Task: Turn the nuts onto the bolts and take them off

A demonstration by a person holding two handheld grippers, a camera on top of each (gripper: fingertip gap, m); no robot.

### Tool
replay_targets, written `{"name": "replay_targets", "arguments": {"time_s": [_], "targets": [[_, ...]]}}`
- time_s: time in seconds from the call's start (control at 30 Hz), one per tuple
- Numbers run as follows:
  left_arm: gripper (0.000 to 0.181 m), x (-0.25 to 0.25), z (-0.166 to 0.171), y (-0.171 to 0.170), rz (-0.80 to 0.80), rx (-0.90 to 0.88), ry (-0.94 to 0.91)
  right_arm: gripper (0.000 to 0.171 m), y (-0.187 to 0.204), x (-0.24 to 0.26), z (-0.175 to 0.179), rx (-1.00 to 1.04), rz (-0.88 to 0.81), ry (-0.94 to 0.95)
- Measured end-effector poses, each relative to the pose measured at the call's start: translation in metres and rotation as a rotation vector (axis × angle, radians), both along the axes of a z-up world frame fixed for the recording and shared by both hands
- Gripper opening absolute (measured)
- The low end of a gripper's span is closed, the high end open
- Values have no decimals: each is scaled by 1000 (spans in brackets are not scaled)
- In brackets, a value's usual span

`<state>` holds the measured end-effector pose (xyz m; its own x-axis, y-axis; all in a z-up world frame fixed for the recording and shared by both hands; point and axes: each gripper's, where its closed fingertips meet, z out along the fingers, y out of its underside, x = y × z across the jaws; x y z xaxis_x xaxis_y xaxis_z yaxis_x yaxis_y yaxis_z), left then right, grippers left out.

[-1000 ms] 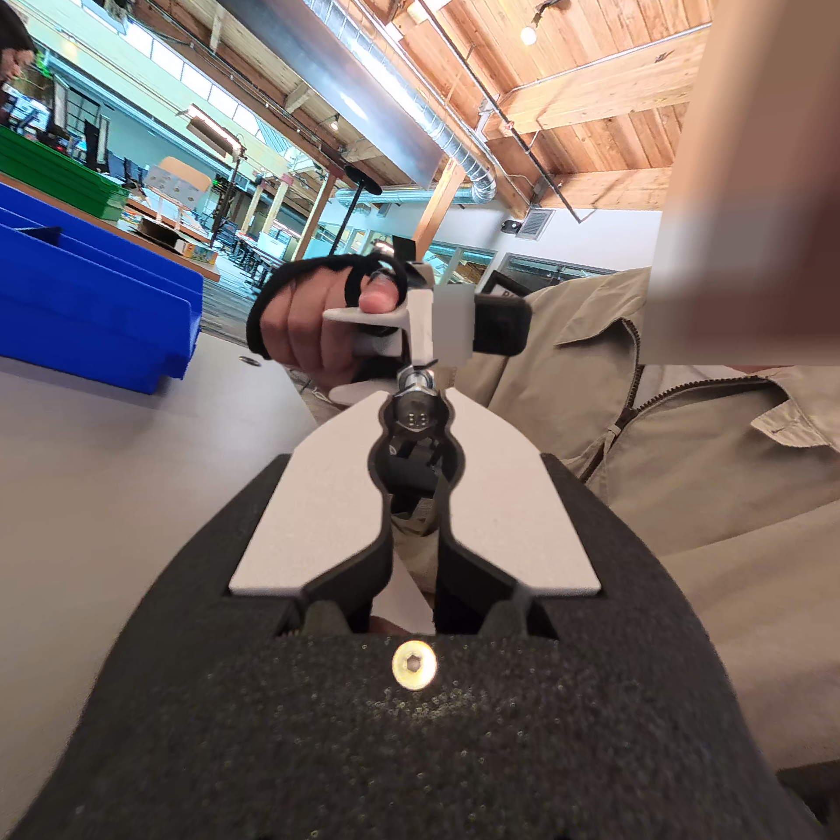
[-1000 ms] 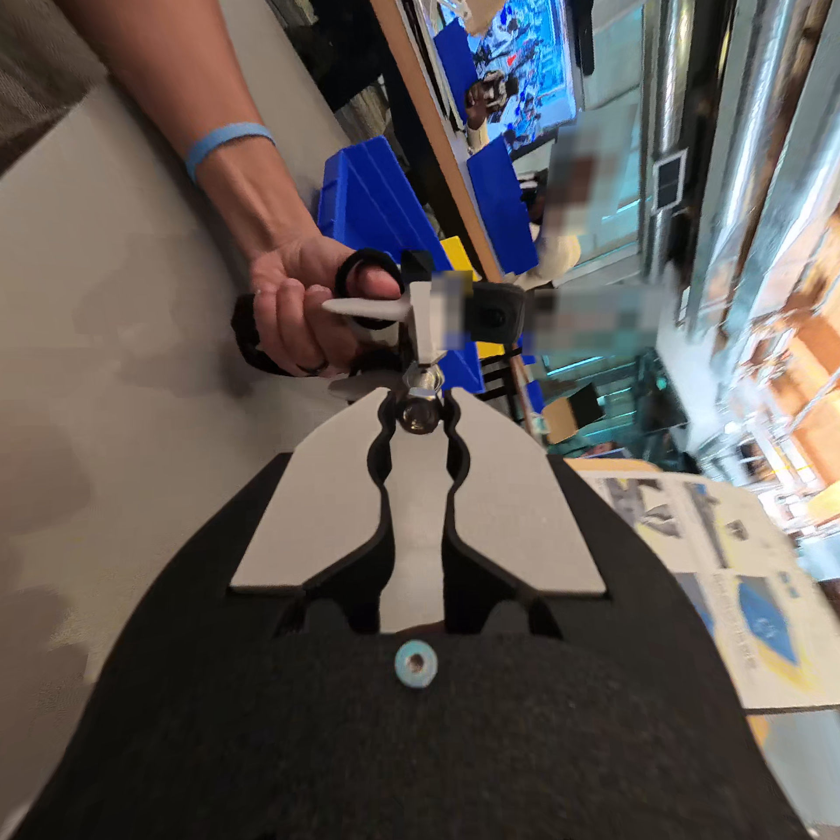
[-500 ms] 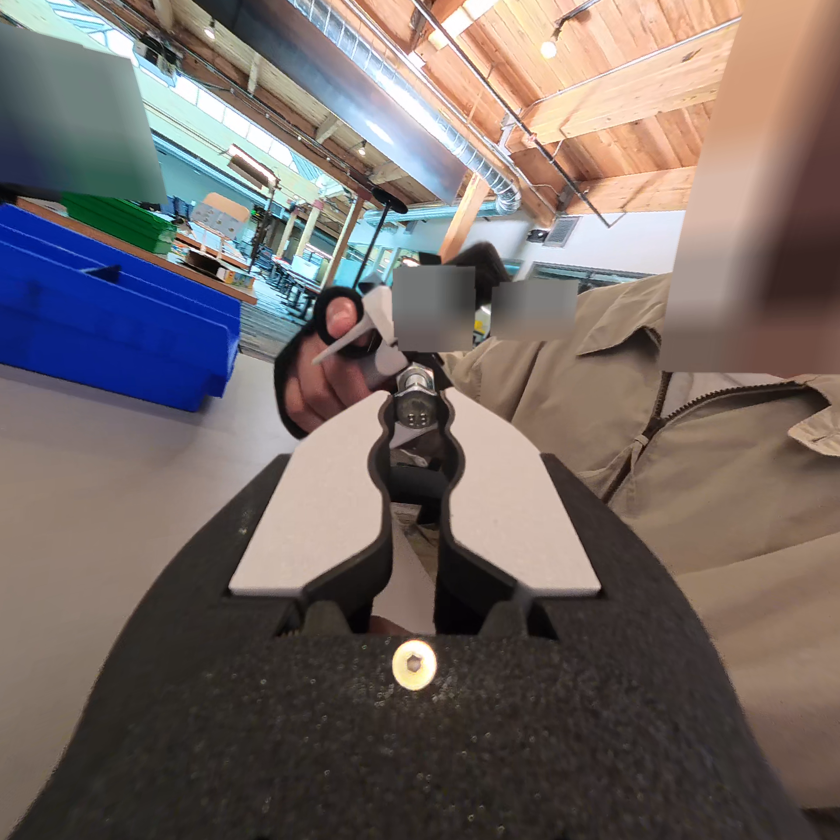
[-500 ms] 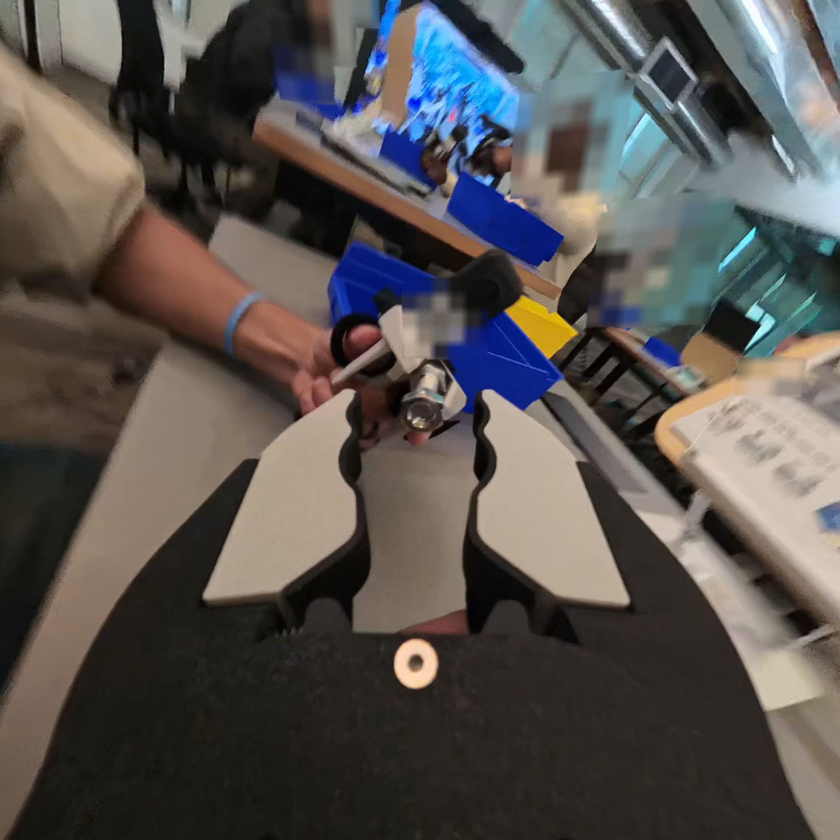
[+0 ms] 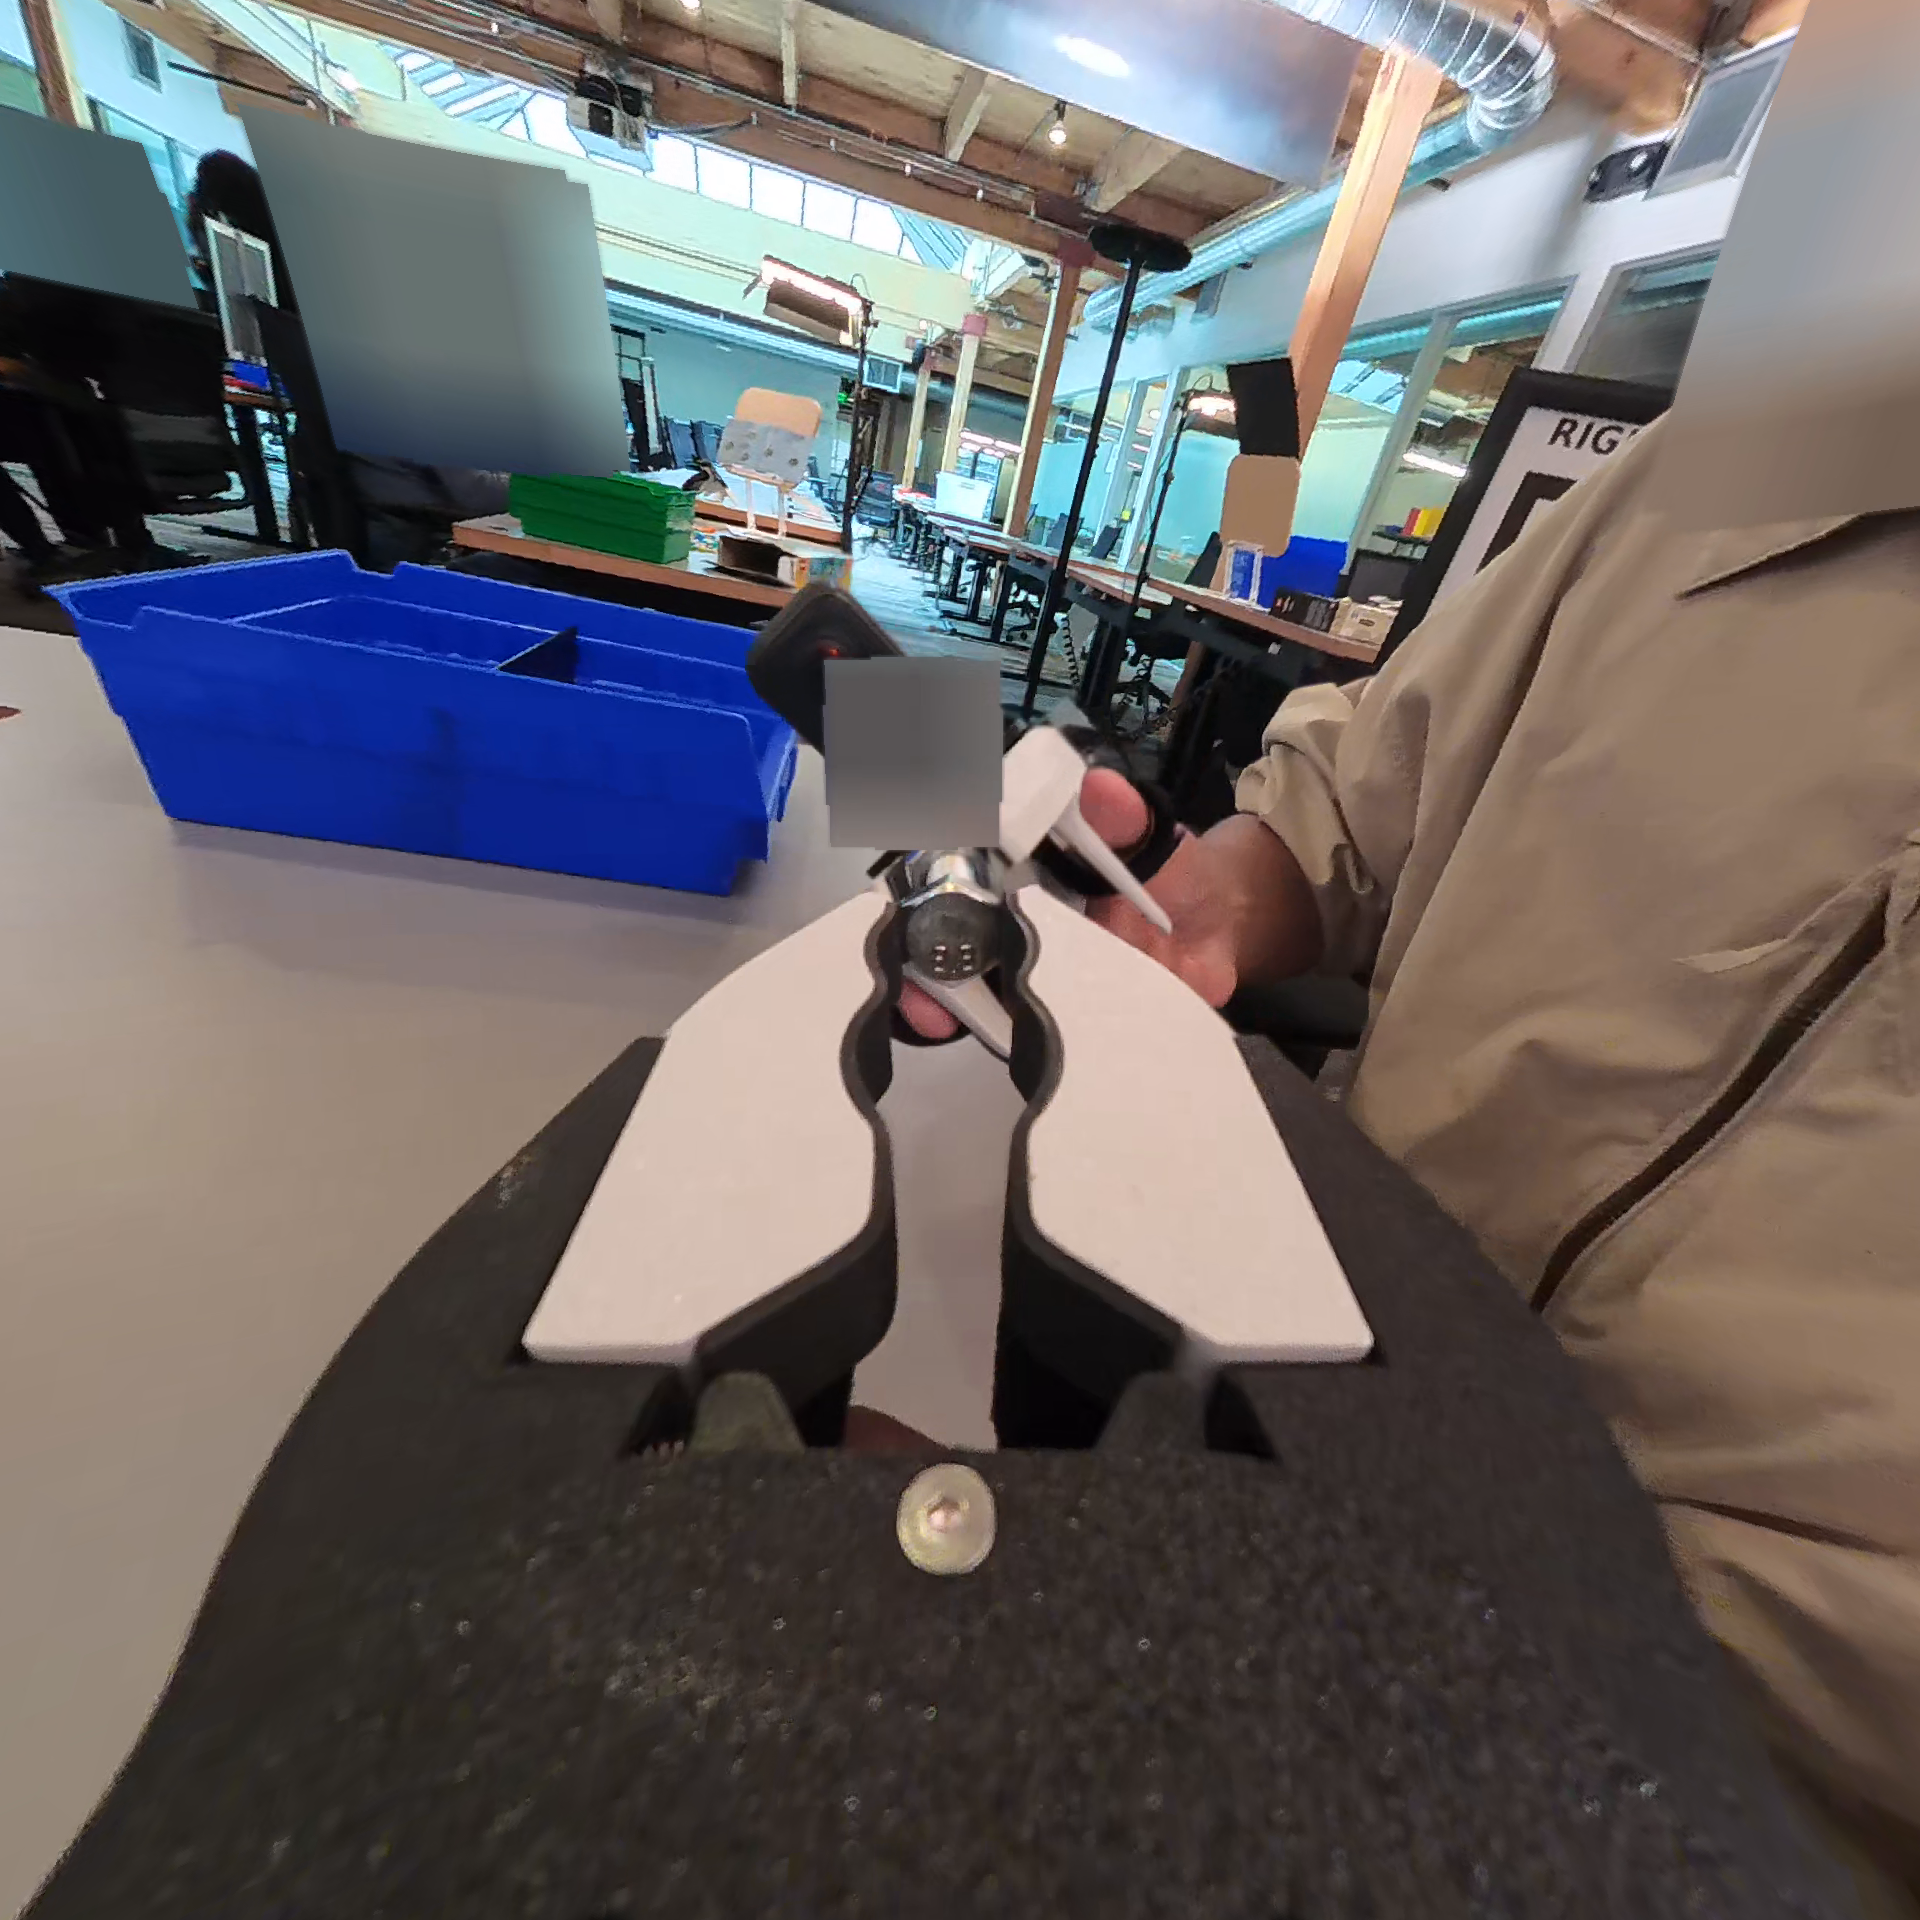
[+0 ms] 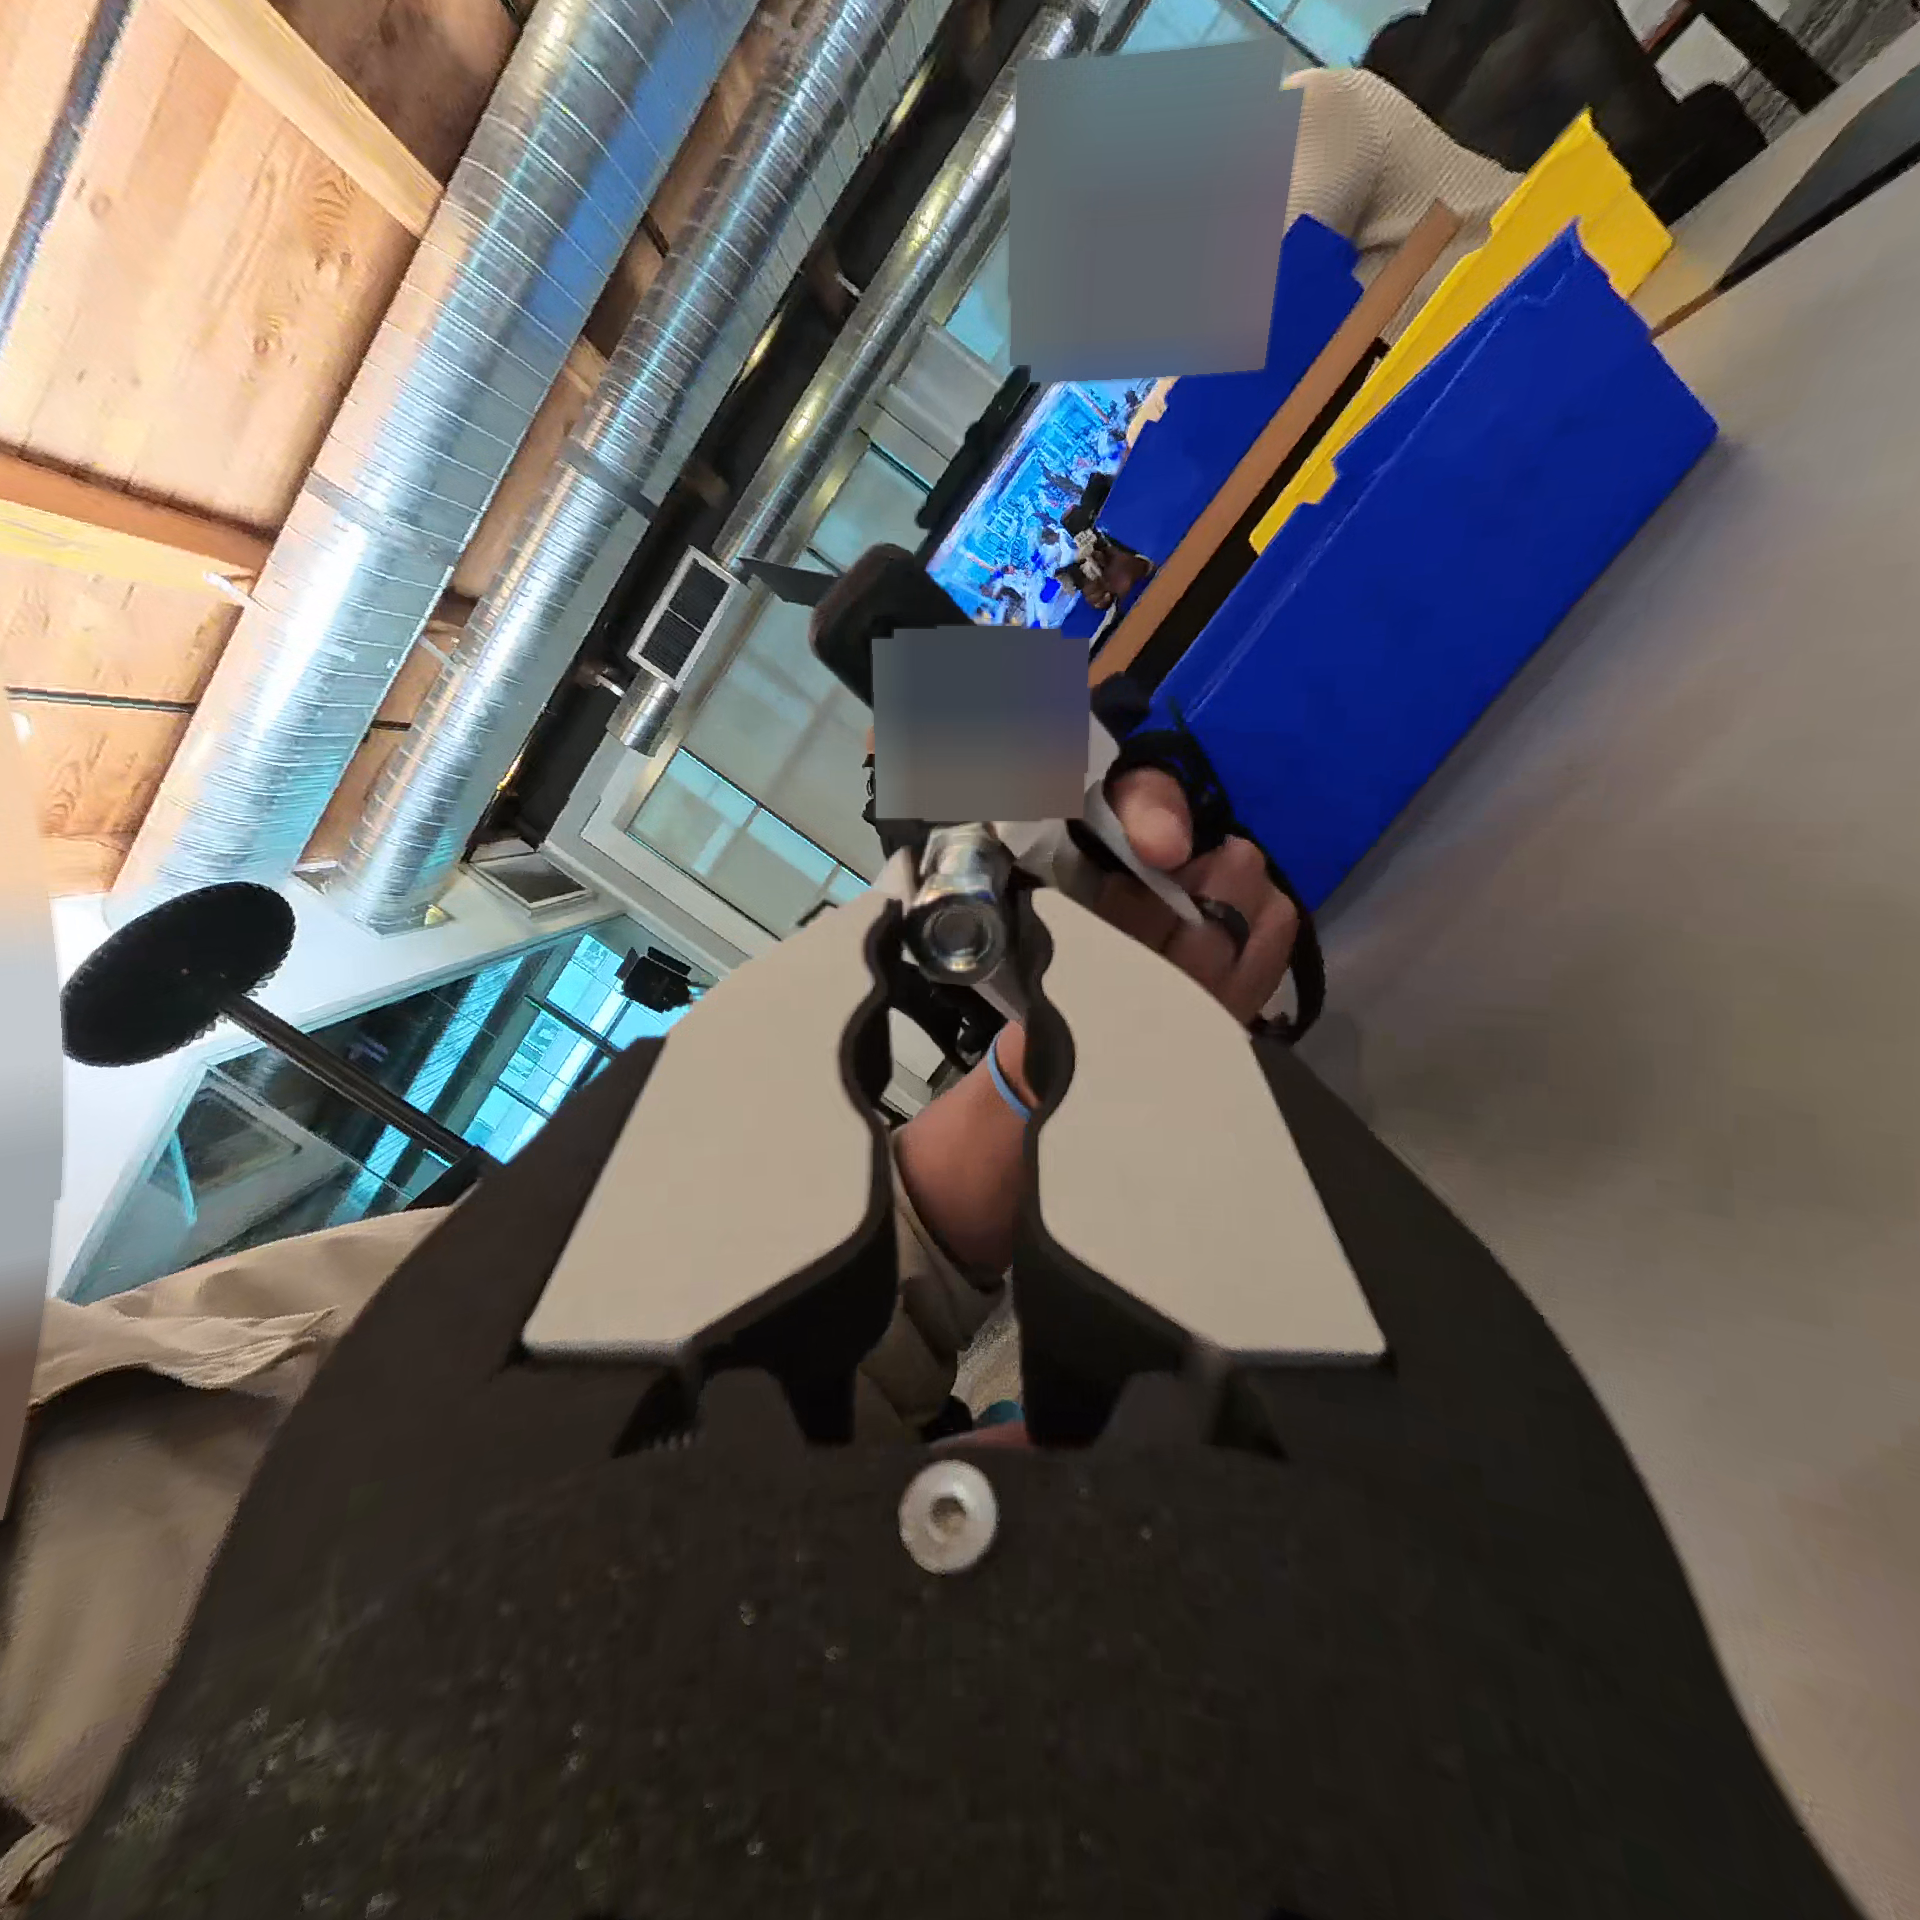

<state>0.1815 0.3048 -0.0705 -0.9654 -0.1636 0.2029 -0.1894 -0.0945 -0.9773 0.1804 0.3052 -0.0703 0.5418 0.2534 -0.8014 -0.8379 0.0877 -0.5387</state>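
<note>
A silver bolt is held in the air between my two grippers, which face each other. My left gripper (image 5: 954, 935) is shut on the bolt's head (image 5: 954, 951). The shank runs away from it to the right gripper's white fingers (image 5: 1039, 774). In the right wrist view, my right gripper (image 6: 956, 930) is shut on the nut (image 6: 961, 935) at the bolt's far end. The hand holding the left gripper (image 6: 1226, 904) shows behind it. The right wrist view is rolled far over to one side.
A blue bin (image 5: 436, 727) stands on the grey table (image 5: 260, 1039) to the left; it also shows in the right wrist view (image 6: 1403, 644), with a yellow bin (image 6: 1507, 270) behind it. A person's beige jacket (image 5: 1610, 935) fills the right side. The grippers are tip to tip, or close to it.
My right gripper opened and let go of the nut, rolled around, and has shut on the nut again. My left gripper kept hold of the bolt head while tilting.
</note>
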Motion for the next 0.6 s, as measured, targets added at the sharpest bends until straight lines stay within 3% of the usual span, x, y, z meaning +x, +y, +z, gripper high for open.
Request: {"name": "replay_targets", "arguments": {"time_s": [0.1,0.2,0.6], "targets": [[17,1,-3,0,20,34,-20,20,0,1,-5,-27,15,-4],[17,0,-3,-1,-1,4,16,20,-1,0,-5,-76,-8,-174],[17,-6,4,-3,-160,-178,198,20,-5,-3,-3,-287,-129,-1240]]}}
